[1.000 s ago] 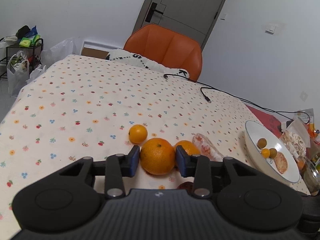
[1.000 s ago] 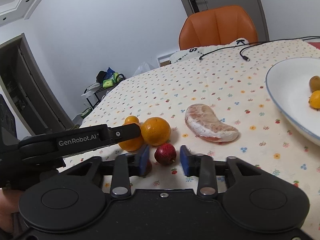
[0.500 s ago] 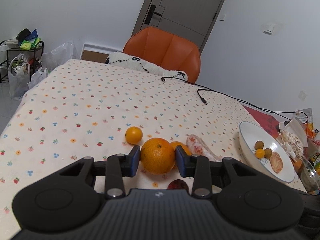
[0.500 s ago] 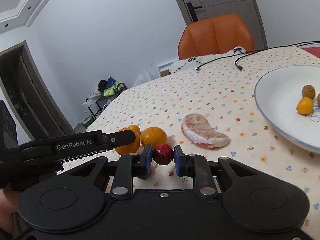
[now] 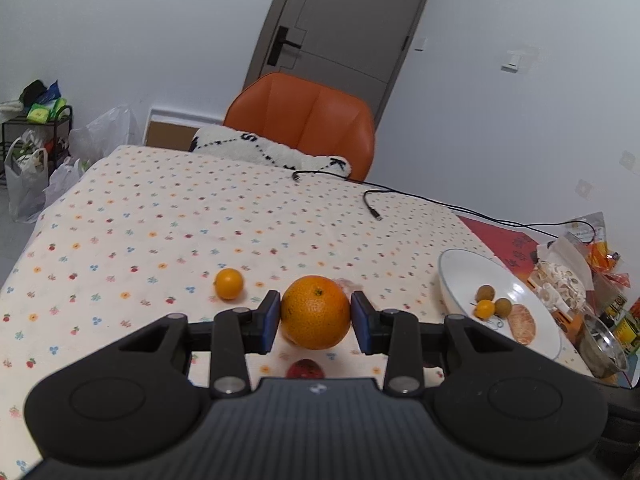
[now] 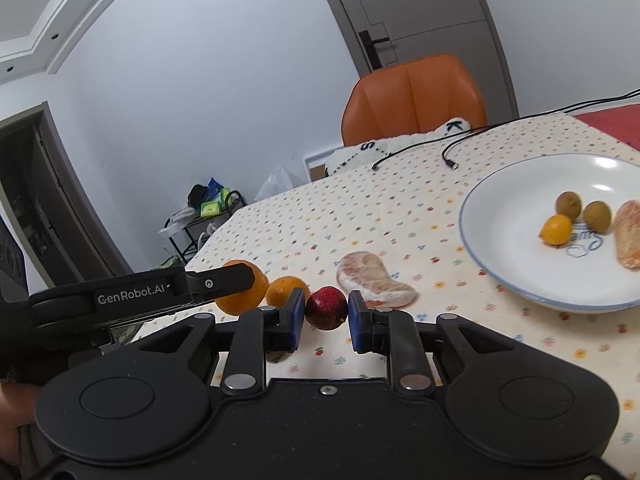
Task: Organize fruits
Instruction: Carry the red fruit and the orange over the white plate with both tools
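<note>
**Mia:** What does the left claw (image 5: pixel 315 317) have?

**Ben:** A big orange (image 5: pixel 315 312). Both blue pads press on its sides, so the claw is closed around it. The orange is up off the cloth (image 5: pixel 168 216).

**Mia:** And the right claw (image 6: pixel 323 315)?

**Ben:** It has a small red fruit (image 6: pixel 326 307). The pads sit tight on each side of it, with only that narrow gap between them. I cannot tell if it is lifted or touching the cloth.

**Mia:** What is left on the cloth?

**Ben:** A little orange (image 5: pixel 228 283), off to the left. Another orange (image 6: pixel 285 290) lies just beside the red fruit. A peeled slice (image 6: pixel 374 280) lies right behind the red fruit.

**Mia:** Where is the plate (image 6: pixel 504 216)?

**Ben:** On the right. It has one small yellow fruit (image 6: pixel 556 229), two brownish ones (image 6: pixel 569 205) and a peeled piece (image 6: pixel 628 233) in it.

**Mia:** What is past the table?

**Ben:** An orange chair (image 5: pixel 308 120).
</note>
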